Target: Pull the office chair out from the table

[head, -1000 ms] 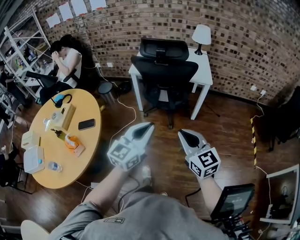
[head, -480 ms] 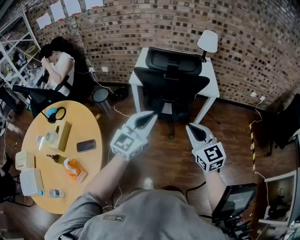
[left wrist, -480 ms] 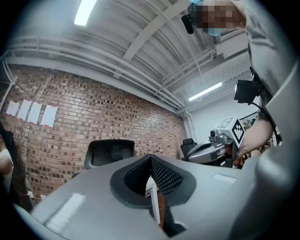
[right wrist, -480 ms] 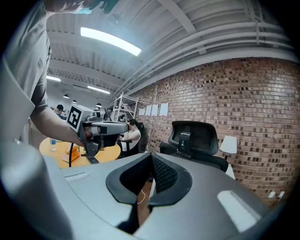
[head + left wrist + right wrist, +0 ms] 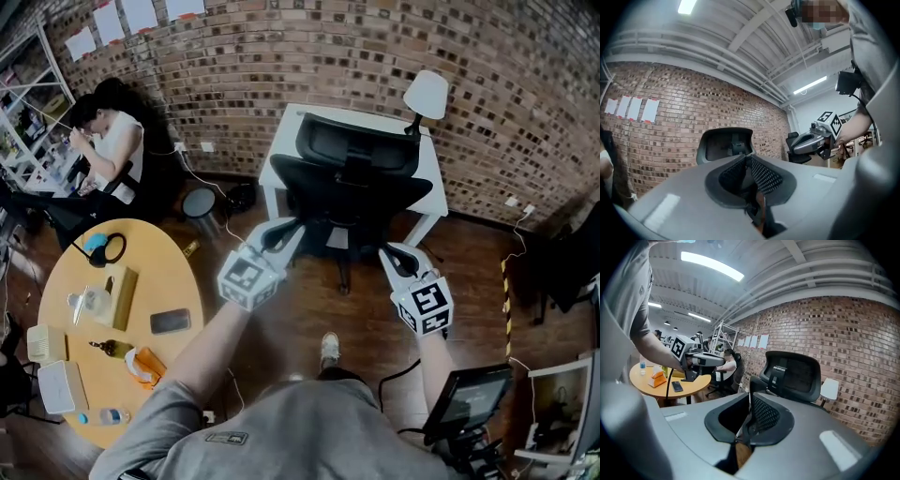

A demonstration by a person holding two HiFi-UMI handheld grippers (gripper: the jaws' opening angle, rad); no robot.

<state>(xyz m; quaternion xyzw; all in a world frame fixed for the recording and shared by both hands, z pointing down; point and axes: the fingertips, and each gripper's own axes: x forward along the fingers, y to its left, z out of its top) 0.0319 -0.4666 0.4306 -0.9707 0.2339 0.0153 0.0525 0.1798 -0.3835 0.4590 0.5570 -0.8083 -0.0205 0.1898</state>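
The black office chair [image 5: 345,187] stands tucked under the white table [image 5: 278,155], its mesh back and headrest facing me. My left gripper [image 5: 289,228] is shut and empty, its tip just short of the backrest's left edge. My right gripper [image 5: 392,251] hovers by the backrest's right lower edge; its jaws are opening by a narrow slit, with nothing between them. In the left gripper view the headrest [image 5: 724,145] rises beyond the left gripper [image 5: 747,157]. The right gripper view shows the chair [image 5: 794,376] ahead of the right gripper [image 5: 750,394].
A white lamp [image 5: 427,94] stands on the table's right corner. A round yellow table [image 5: 141,309] with small items is at the left. A seated person [image 5: 112,141] is at the back left. Cables cross the wooden floor, and another dark chair [image 5: 572,253] stands at the right.
I have stepped closer to the chair. Both grippers have moved forward from mid-floor to the edges of the backrest. The chair itself has not moved.
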